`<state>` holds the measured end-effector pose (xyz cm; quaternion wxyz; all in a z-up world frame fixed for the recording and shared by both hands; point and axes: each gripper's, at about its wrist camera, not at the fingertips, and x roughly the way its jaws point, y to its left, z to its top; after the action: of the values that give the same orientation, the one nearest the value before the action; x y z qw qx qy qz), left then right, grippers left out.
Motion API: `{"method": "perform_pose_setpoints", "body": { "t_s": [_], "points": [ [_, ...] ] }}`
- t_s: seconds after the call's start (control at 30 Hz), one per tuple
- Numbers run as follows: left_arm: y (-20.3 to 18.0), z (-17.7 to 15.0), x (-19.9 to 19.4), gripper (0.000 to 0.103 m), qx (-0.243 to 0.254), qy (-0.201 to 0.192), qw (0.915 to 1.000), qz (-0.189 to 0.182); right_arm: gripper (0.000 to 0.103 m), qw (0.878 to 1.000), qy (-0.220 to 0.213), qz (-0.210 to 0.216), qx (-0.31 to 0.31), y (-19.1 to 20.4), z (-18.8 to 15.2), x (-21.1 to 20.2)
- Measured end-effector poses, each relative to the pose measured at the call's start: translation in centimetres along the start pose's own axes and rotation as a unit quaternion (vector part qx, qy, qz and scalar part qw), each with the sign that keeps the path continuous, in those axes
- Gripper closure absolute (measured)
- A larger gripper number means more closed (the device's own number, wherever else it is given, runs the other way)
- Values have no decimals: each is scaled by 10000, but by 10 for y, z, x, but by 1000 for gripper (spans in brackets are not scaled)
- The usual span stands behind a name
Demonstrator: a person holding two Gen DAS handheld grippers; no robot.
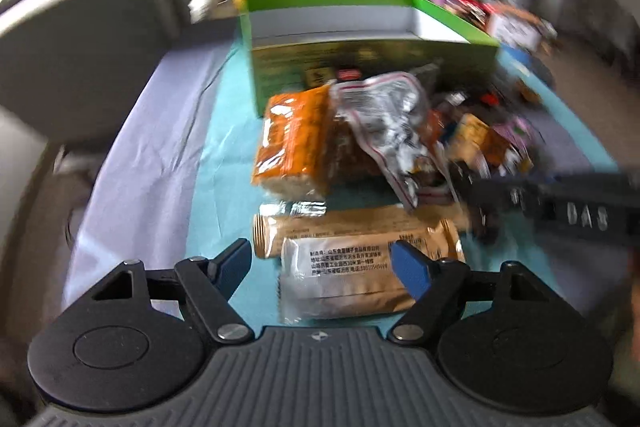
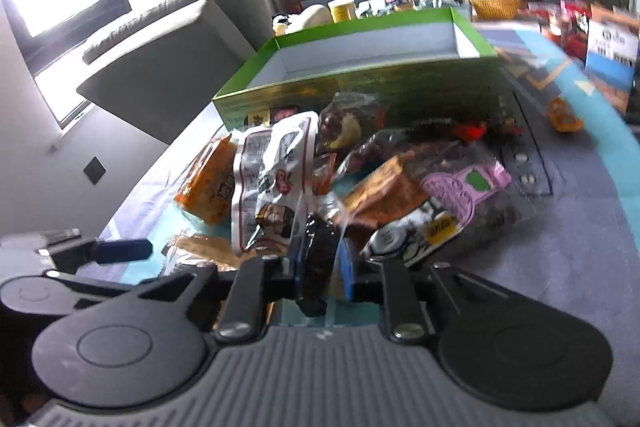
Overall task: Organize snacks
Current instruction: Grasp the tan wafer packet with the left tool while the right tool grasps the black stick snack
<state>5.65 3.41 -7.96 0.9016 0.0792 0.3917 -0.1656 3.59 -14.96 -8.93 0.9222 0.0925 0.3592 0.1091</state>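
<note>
A pile of snack packets lies in front of an open green box (image 1: 360, 67), which also shows in the right wrist view (image 2: 360, 83). My left gripper (image 1: 324, 267) is open, its fingers on either side of a tan and silver packet (image 1: 344, 275) on the table. An orange packet (image 1: 292, 143) and a silver packet (image 1: 384, 115) lie beyond it. My right gripper (image 2: 320, 263) is shut on a dark round snack (image 2: 318, 259), held near the pile. A pink packet (image 2: 464, 187) and the silver packet (image 2: 272, 179) lie ahead of it.
The table has a teal cloth (image 1: 224, 147) over a lilac one. A grey sofa (image 2: 168, 51) stands at the left. More boxes and a basket (image 2: 496, 5) sit behind the green box. The left gripper shows at the left of the right wrist view (image 2: 100, 255).
</note>
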Motion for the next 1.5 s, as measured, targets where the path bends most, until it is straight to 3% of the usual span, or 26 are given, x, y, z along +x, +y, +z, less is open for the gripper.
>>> {"method": "perform_pose_setpoints", "body": {
  "t_s": [0.07, 0.17, 0.23, 0.27, 0.3, 0.37, 0.4, 0.47, 0.53, 0.57, 0.6, 0.67, 0.73, 0.8, 0.83, 0.93, 0.97, 1.0, 1.13, 1.23, 1.27, 1.3, 1.33, 1.43, 1.5],
  "points": [
    [-2, 3, -3, 28, 372, 2, 9993, -30, 78, 10000, -31, 15, -57, 0, 1, -2],
    [-10, 6, -6, 28, 1093, -79, 9937, -254, 89, 10000, -55, 45, -35, -2, 4, -5],
    [-20, 6, -5, 28, 1828, -66, 9813, -596, 89, 10000, -35, 49, -17, -4, 5, -6],
    [-27, 6, -2, 28, 2285, 38, 9710, -700, 89, 10000, -28, 15, -56, -3, 5, -6],
    [-29, 5, 1, 27, 2472, 93, 9661, -735, 89, 10000, -19, -21, -83, -3, 4, -5],
    [-37, 4, 7, 26, 3194, 268, 9437, -823, 89, 10000, -24, -14, -37, -4, 4, -7],
    [-37, 5, 7, 26, 3363, 282, 9374, -859, 89, 10000, -38, 11, -14, -4, 4, -8],
    [-38, 11, 9, 26, 3612, 456, 9270, -905, 84, 10000, -20, 22, 47, -4, 4, -8],
    [-33, 16, 10, 26, 3680, 595, 9227, -982, 82, 9998, 42, 8, 180, -5, 4, -7],
    [-32, 18, 13, 31, 3686, 670, 9213, -1040, 81, 9997, 116, 47, 231, -6, 4, -5],
    [-29, 20, 13, 39, 3617, 753, 9218, -1175, 81, 9995, 161, 58, 270, -7, 4, -3],
    [-17, 21, 15, 44, 3141, 999, 9313, -1548, 79, 9994, 205, 38, 270, -6, 4, -1],
    [-7, 25, 21, 46, 2750, 1160, 9391, -1705, 62, 9995, 235, 36, 229, -5, 4, 0],
    [0, 27, 21, 47, 2438, 1141, 9471, -1746, 35, 9991, 338, 86, 246, -3, 5, 2],
    [0, 25, 20, 48, 2345, 1087, 9510, -1694, 34, 9991, 376, 48, 209, 0, 4, 4],
    [-11, 16, 11, 52, 2268, 906, 9586, -1464, 38, 9988, 458, -93, -135, 8, 1, 10],
    [-14, 13, 9, 53, 2227, 868, 9612, -1374, 61, 9985, 484, -151, -217, 9, 0, 12],
    [-16, 11, 6, 53, 2138, 846, 9649, -1266, 73, 9981, 507, -163, -294, 9, 0, 14],
    [-23, 10, -1, 56, 1672, 789, 9758, -1164, 75, 9991, 140, -185, -364, 8, 1, -3],
    [-26, 15, -17, 58, 1457, 501, 9805, -1219, 75, 9987, -113, -213, -460, 6, 5, -18],
    [-26, 20, -25, 68, 1408, 358, 9818, -1226, 75, 9987, -164, -194, -437, 4, 7, -22],
    [-26, 22, -29, 95, 1387, 303, 9820, -1242, 75, 9988, -206, -189, -412, 3, 10, -25],
    [-25, 29, -36, 98, 1339, 251, 9834, -1199, 75, 9987, -250, -198, -392, 2, 11, -28],
    [-17, 42, -43, 97, 1198, 69, 9864, -1123, 75, 9983, -395, -220, -366, 0, 17, -32],
    [-14, 45, -36, 94, 1153, 182, 9873, -1081, 75, 9980, -431, -275, -383, 2, 20, -33]
  ]
}}
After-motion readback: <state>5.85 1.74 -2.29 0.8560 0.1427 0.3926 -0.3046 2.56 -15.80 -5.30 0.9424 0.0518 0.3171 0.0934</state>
